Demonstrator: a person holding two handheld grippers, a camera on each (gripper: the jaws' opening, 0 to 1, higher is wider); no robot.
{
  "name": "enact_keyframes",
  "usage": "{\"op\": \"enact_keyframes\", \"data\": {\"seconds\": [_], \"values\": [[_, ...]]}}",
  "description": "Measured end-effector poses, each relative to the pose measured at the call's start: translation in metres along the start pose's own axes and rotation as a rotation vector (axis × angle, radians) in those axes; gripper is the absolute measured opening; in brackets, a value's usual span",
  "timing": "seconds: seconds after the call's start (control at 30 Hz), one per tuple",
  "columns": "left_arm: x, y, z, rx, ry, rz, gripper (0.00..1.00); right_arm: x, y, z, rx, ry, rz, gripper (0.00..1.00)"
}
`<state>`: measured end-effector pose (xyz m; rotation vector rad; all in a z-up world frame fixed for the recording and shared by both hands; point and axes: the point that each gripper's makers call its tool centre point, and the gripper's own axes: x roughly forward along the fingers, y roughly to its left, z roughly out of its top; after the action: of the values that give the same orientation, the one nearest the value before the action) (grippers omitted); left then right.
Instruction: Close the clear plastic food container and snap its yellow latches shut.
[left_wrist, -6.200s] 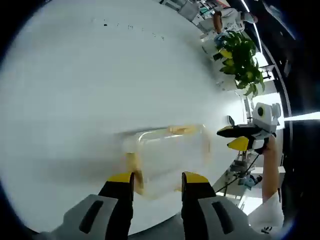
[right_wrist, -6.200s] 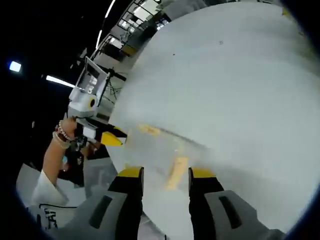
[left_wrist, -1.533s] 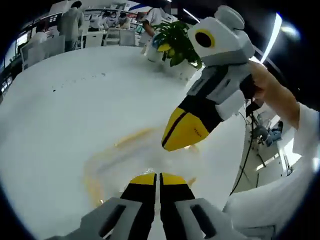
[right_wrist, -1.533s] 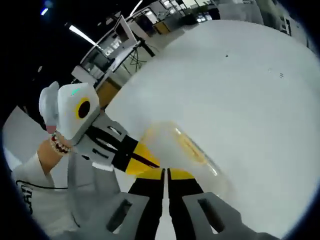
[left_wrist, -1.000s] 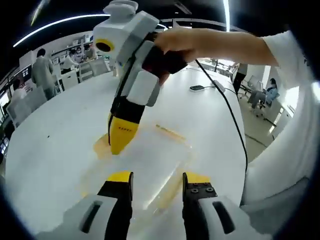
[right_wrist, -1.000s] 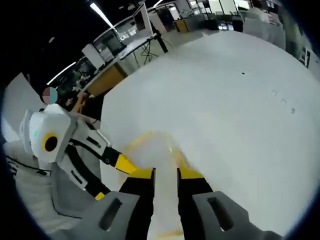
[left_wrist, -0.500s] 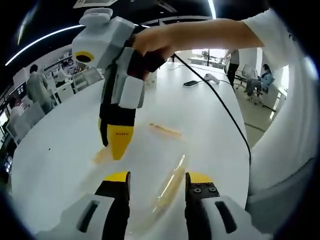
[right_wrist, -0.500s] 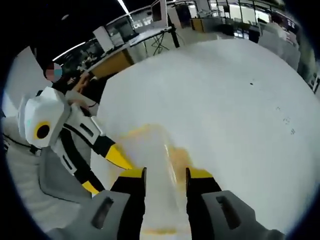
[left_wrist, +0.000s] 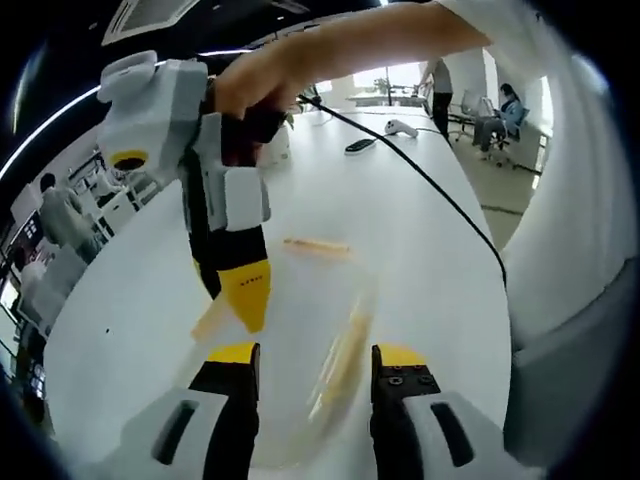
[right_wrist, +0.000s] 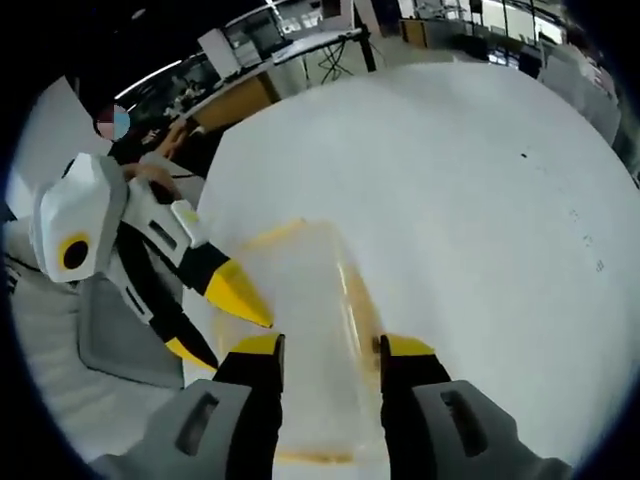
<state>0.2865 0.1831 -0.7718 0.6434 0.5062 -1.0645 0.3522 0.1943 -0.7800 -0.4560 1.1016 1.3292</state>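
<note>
The clear plastic container (left_wrist: 300, 330) lies on the white table (left_wrist: 420, 240), blurred, with yellow latch strips along its edges, one on its far side (left_wrist: 315, 246). My left gripper (left_wrist: 315, 355) stands open just above the container's near edge. My right gripper (left_wrist: 245, 300), held by a hand, points its yellow tip down at the container's left side. In the right gripper view the container (right_wrist: 300, 300) runs away from my open right gripper (right_wrist: 330, 347), whose jaws straddle it. The left gripper (right_wrist: 210, 320) comes in open at its left edge. Whether the latches are snapped I cannot tell.
A black cable (left_wrist: 420, 175) runs across the table towards a phone (left_wrist: 360, 146) and a mouse (left_wrist: 400, 127) at the far side. A white sleeve (left_wrist: 560, 230) fills the right. People sit at desks (left_wrist: 500, 100) beyond the table.
Both grippers, shut 1.5 s ago, have opened and stay open. The right gripper's jaws now stand slightly wider over the container. Both views have tilted.
</note>
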Motion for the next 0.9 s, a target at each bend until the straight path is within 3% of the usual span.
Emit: {"op": "enact_keyframes", "data": {"seconds": [0.03,0.2,0.4,0.57,0.7,0.9], "values": [[-0.0002,0.0001,-0.0015,0.047,0.011,-0.004,0.38,-0.0002,-0.0006,-0.0013,0.033,0.018,-0.003,0.35],[0.0006,0.0025,-0.0056,0.198,0.039,0.030,0.34,0.0006,0.0012,-0.0004,0.016,0.033,-0.005,0.35],[0.0009,0.0013,-0.0051,0.195,0.032,0.029,0.33,0.0003,0.0018,0.0006,-0.015,0.057,-0.010,0.35],[0.0016,-0.0041,-0.0036,0.257,0.031,0.029,0.29,0.0011,0.0013,0.0007,0.008,0.077,-0.023,0.34],[0.0020,-0.0021,-0.0027,0.207,0.019,0.042,0.28,0.0019,0.0020,0.0006,0.013,0.106,-0.028,0.34],[0.0030,-0.0028,-0.0020,0.233,0.041,0.026,0.25,0.0024,-0.0003,0.0005,0.021,0.155,-0.030,0.34]]}}
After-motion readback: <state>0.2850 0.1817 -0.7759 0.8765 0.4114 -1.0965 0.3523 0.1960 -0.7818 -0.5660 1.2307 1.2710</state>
